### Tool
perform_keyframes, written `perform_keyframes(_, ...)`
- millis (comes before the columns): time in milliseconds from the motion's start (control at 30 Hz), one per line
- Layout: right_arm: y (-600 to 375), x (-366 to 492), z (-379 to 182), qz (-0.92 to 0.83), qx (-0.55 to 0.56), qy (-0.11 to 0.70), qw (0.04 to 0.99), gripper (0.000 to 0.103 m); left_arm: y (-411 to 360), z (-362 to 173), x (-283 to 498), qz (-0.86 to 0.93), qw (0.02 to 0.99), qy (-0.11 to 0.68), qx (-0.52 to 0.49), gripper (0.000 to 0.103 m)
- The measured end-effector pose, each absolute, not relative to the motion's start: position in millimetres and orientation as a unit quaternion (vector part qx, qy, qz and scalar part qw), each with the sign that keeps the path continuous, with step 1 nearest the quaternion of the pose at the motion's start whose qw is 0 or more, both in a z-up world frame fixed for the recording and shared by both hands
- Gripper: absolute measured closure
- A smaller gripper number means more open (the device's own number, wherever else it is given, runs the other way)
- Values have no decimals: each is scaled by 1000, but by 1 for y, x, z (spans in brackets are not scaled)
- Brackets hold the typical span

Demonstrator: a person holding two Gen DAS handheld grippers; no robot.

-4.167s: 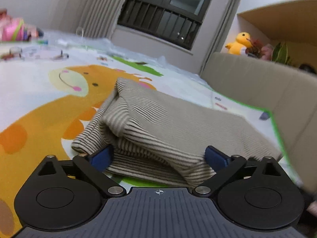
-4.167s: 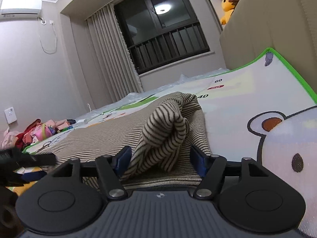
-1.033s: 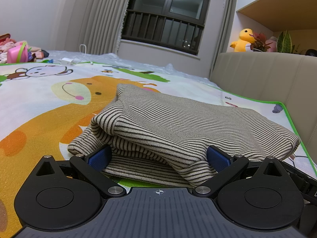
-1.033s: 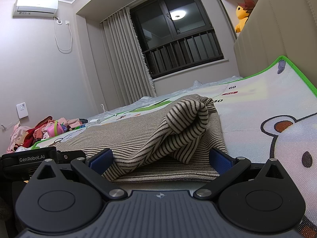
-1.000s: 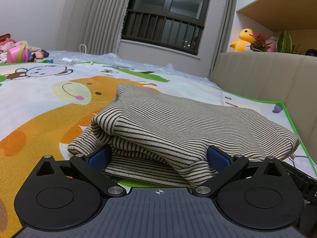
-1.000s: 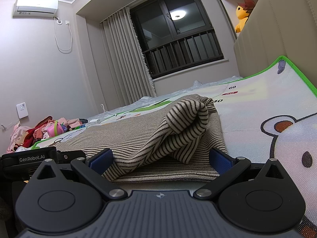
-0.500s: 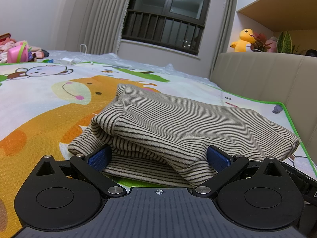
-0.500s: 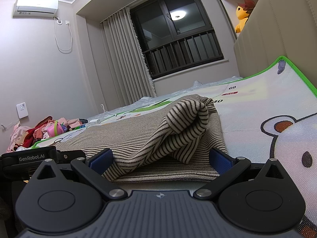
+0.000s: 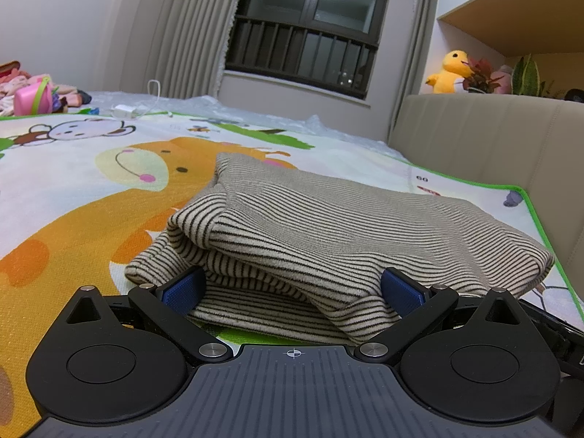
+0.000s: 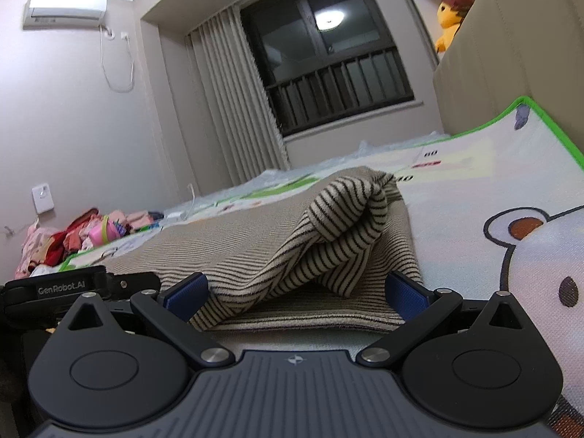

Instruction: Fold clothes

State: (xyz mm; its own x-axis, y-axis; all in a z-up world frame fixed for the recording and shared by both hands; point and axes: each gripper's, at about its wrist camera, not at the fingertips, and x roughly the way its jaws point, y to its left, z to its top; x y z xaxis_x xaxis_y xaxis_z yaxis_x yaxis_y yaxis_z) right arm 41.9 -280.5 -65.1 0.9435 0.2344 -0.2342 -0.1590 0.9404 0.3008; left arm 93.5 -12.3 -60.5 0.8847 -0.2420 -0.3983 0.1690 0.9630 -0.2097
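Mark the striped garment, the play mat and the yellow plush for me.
Striped garment [image 9: 328, 226]: left wrist view, on its top folded layer.
Play mat [image 9: 73, 189]: left wrist view, on the bare orange giraffe print left of the garment.
Yellow plush [image 9: 447, 73]: left wrist view, on its body, on the ledge behind the headboard.

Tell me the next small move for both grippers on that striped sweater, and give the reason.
Probably close both grippers on the near edge. The left gripper and right gripper both stand open, jaws wide either side of the folded striped sweater on the play mat, neither pinching any cloth yet.
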Motion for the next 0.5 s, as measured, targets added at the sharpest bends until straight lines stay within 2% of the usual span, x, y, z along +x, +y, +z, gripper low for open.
perform_keyframes(233,-285,50,-46,113,150,183,965,0,-12,-56,100,-110,960,244,-80,0)
perform_keyframes(367,-304,41,-19,91,220,146,960,0,-8,-56,101,-118,958,246,-91,0)
perform_keyframes(500,-313,42,7,39,165,117,978,1,-7,-56,102,-121,957,245,-95,0)
